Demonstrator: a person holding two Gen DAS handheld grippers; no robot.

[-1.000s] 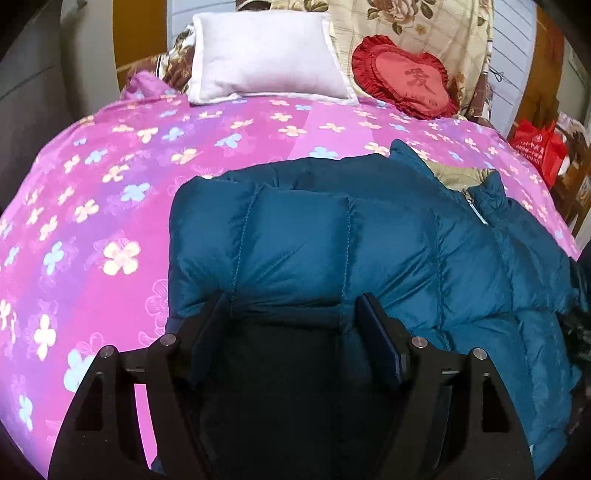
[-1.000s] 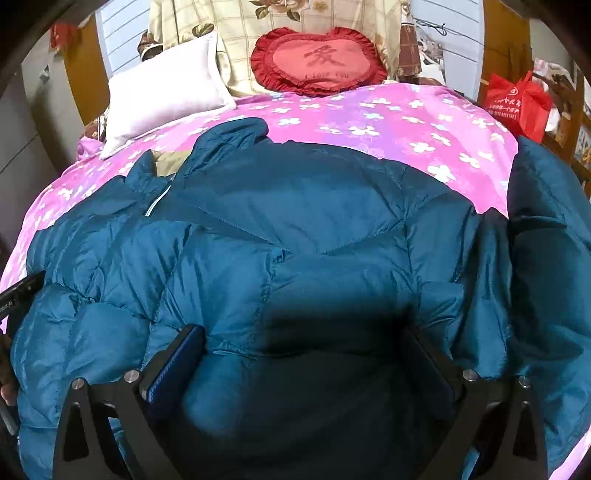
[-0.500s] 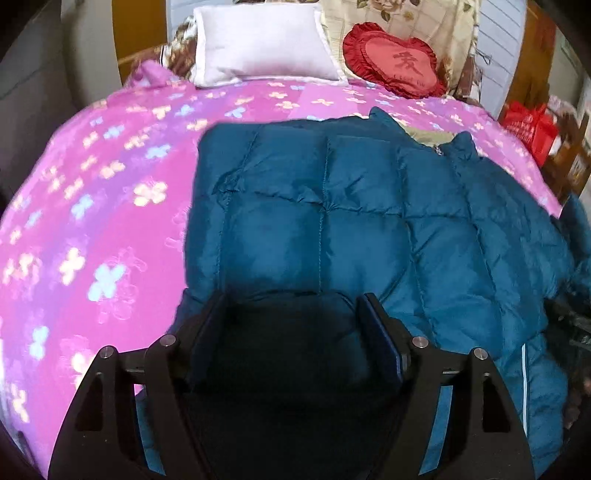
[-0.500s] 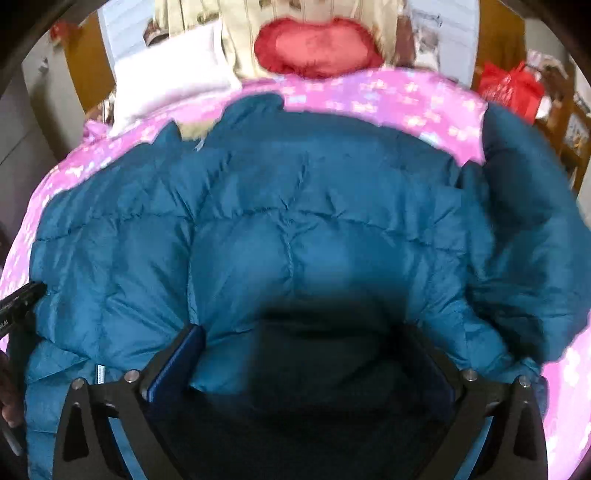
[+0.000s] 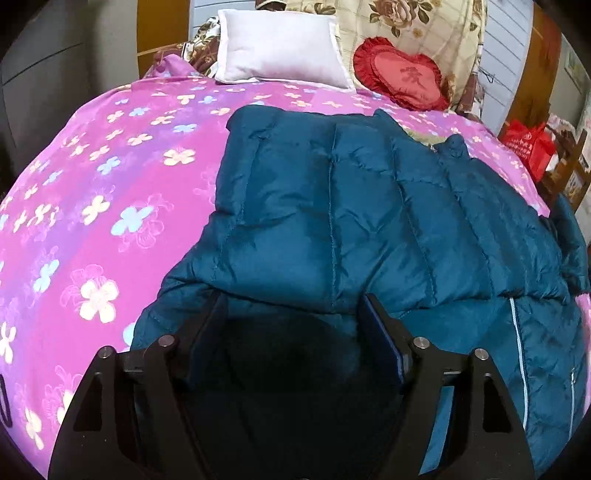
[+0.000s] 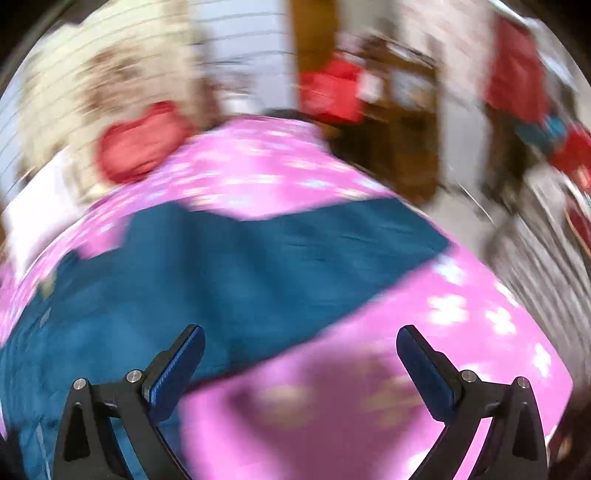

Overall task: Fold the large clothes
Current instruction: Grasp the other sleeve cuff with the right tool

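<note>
On the bed: one bedspread (image 5: 110,192), pink-purple, smooth, printed with white, yellow and pale blue flowers. Spread over its middle and right side, one down jacket (image 5: 351,221), teal, slightly glossy, quilted into puffy stitched panels, one panel folded over the body; pale zipper tape along the right edge, collar toward the headboard. At the head: one white rectangular pillow (image 5: 280,48); one red heart-shaped cushion (image 5: 402,77), ruffled edge; one cream floral quilt (image 5: 417,33) behind them. Left gripper (image 5: 291,325), black frame, blue pads: jaws opening, dark jacket fabric lying between them, pads not seen pressing on it. Right gripper (image 6: 301,354), same make, view heavily blurred: jaws wide apart and empty, above bare bedspread beside the jacket's edge.
</note>
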